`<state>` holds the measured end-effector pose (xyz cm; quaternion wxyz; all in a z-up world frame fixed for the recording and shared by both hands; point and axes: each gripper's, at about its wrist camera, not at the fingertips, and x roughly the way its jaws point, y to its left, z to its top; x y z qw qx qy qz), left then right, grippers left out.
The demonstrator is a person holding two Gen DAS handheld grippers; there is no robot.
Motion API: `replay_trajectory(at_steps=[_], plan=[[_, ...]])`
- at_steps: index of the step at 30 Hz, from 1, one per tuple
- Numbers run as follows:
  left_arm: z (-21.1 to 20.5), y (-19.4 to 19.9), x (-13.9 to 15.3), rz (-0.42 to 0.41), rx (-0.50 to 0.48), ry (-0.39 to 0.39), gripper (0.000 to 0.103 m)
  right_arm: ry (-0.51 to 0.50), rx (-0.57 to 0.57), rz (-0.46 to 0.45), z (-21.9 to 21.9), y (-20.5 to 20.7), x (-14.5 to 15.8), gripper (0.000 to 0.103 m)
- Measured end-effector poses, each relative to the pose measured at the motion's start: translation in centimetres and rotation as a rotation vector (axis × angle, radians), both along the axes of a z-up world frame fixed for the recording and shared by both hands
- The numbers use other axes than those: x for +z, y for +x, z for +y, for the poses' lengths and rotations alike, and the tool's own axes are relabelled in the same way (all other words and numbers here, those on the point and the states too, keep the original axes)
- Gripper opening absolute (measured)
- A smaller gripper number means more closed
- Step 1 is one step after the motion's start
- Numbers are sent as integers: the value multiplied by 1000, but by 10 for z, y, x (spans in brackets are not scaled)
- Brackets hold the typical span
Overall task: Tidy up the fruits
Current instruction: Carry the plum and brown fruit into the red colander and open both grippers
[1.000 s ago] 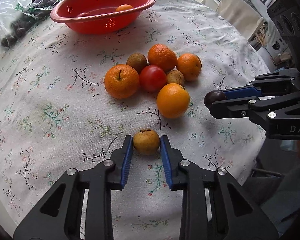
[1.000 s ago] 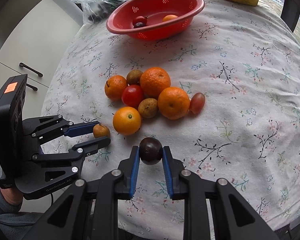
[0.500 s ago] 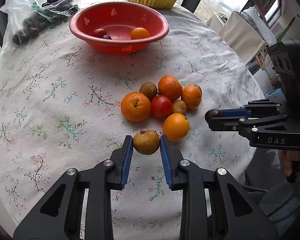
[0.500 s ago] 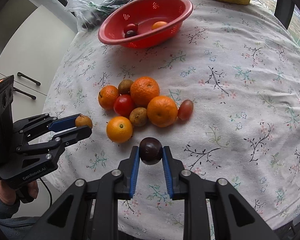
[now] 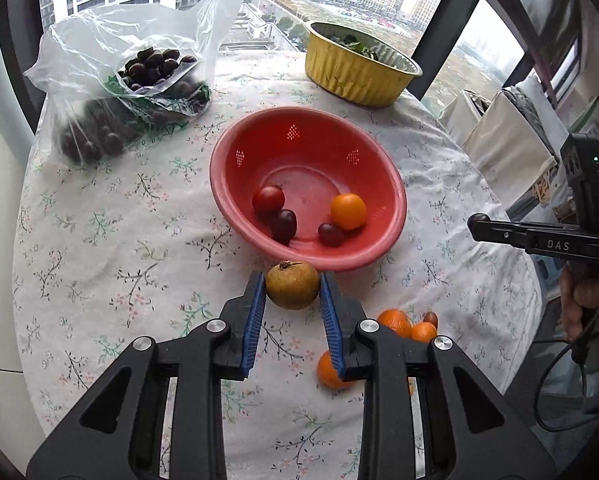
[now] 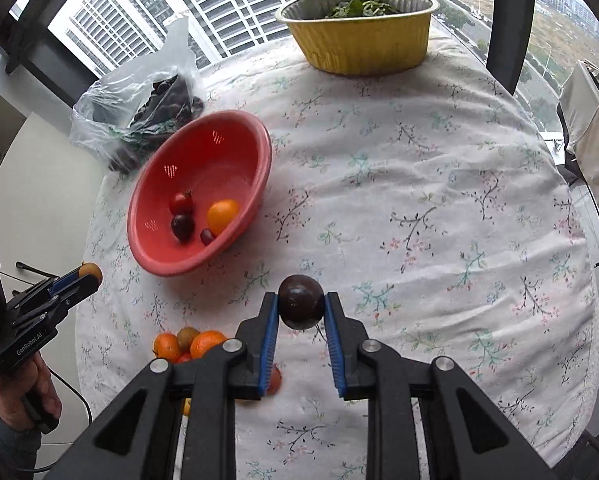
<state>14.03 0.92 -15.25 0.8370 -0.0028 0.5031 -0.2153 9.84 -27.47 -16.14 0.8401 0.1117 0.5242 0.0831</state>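
My left gripper [image 5: 292,286] is shut on a small brown-green fruit [image 5: 292,285], held in the air just before the near rim of the red basket [image 5: 391,184]. My right gripper [image 6: 301,303] is shut on a dark purple plum [image 6: 301,302] above the tablecloth, to the right of the red basket [image 6: 259,148]. Inside the basket lie a tomato [image 5: 268,199], an orange [image 5: 348,211] and two dark plums [image 5: 284,224]. The loose pile of oranges [image 5: 395,322] and other fruit sits low on the table, partly hidden behind the fingers in both views.
A clear plastic bag of dark fruit [image 5: 139,80] lies at the far left of the round table. A yellow foil tub of greens [image 5: 355,68] stands at the far edge by the window. A hand [image 6: 31,388] grips the left tool beyond the table's left edge.
Both grippers rose from the table with their fruit and travelled forward to the red basket. The fruit pile slid from mid-frame down behind the fingers, and the window came into view.
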Motion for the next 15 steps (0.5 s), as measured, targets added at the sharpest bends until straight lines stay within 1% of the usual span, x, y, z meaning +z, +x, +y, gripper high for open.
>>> replay_trajectory(at_steps=[3, 5, 8, 11, 15], plan=[[-15, 30, 7, -17, -15, 14, 26, 21, 33, -44, 12, 32, 18, 25], [-28, 47, 2, -5, -29, 33, 26, 36, 62, -54, 25, 55, 24, 25], [-46, 66, -10, 27, -45, 43, 26, 41, 124, -55, 51, 83, 27, 25], [-62, 74, -22, 49, -60, 47, 26, 24, 189, -34, 76, 108, 19, 25], [-74, 79, -39, 76, -67, 63, 26, -6, 239, 44, 95, 131, -6, 25]])
